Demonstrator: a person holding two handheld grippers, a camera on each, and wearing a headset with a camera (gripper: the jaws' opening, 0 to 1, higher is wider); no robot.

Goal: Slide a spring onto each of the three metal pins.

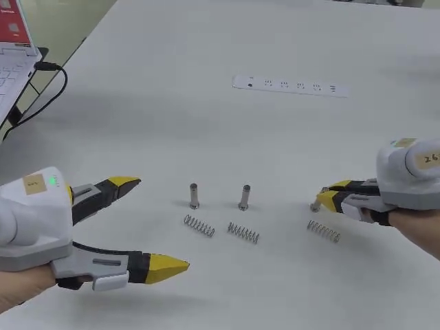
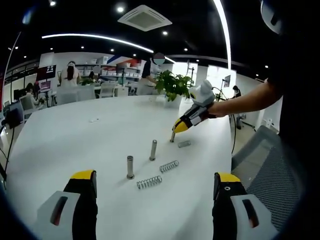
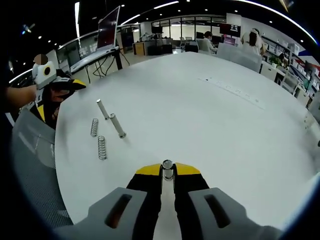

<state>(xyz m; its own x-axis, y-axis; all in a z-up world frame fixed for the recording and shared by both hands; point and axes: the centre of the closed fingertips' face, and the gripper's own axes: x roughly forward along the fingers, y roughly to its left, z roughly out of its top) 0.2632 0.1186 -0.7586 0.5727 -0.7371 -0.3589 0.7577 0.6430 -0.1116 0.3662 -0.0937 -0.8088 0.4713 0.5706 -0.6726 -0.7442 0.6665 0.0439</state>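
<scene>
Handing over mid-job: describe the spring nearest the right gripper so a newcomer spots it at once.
On the white table, three springs lie in a row nearer than the power strip. Yours is the spring beside the right gripper, apart from the other two, which lie before upright pins.

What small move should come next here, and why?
Probably the left gripper should travel to the spring lying nearest the right gripper and close on it. Its jaws are open and empty, while the right gripper is shut on the third pin, which carries no spring yet. That spring lies on the table just beside the held pin, so it seems the handiest to pick.
</scene>
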